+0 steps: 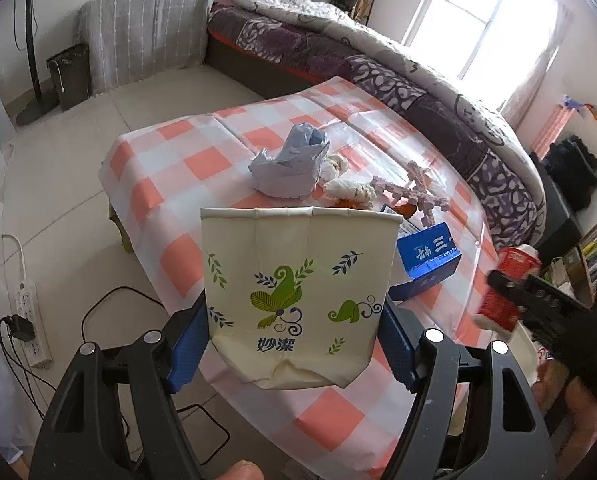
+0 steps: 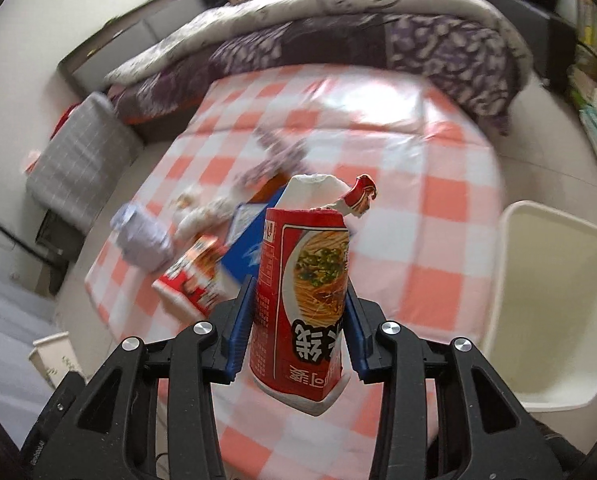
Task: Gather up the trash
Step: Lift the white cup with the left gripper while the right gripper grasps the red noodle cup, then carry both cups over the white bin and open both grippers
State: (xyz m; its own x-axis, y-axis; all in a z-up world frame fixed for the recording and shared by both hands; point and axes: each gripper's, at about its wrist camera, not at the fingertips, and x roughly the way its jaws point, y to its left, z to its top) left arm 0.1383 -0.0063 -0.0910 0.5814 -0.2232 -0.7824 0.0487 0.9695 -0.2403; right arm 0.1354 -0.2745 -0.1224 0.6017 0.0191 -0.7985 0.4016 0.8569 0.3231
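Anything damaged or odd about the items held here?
Yes. The red noodle cup in the right hand-held gripper is squashed, its lid torn. The paper cup in the left hand-held gripper is flattened.

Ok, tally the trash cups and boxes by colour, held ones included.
Red: 2, tall noodle cup and flat noodle box
Blue: 1, cardboard box
Cream: 1, leaf-print paper cup
Total: 4

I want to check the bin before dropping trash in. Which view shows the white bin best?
The right wrist view: the white bin sits beside the checkered table, its open top visible. In the left wrist view only a sliver of it peeks out behind the right gripper.
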